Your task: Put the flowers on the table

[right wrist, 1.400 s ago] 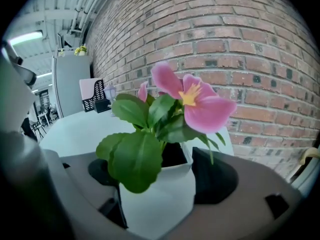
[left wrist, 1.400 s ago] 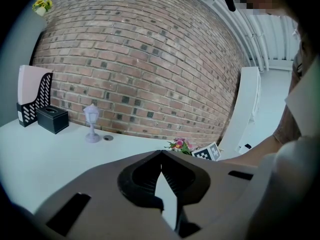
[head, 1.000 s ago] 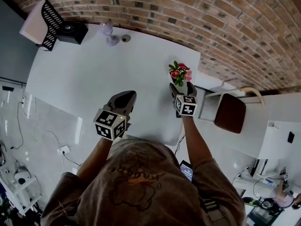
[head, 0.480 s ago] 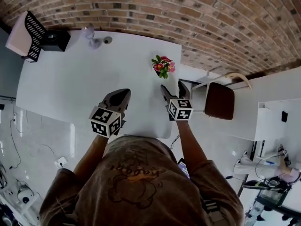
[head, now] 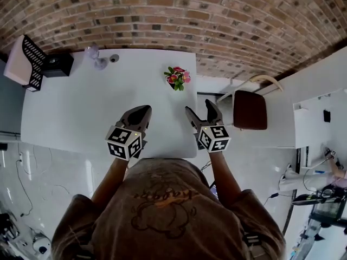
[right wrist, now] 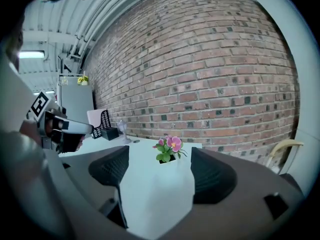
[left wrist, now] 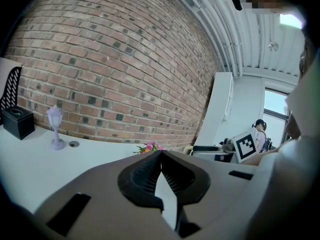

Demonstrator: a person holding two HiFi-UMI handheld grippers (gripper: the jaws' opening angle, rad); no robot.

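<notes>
The right gripper (head: 200, 114) gapes wide with nothing between its jaws. It is held over the near edge of the white table (head: 81, 102), on a forearm stretched straight out from the body. The flowers (head: 177, 78) stand apart from it at about 11 o'clock, upright on the table near its far right corner. At 9 o'clock from the right one, the left gripper (head: 139, 116) has its jaws pressed together, empty, and points toward 1 o'clock.
</notes>
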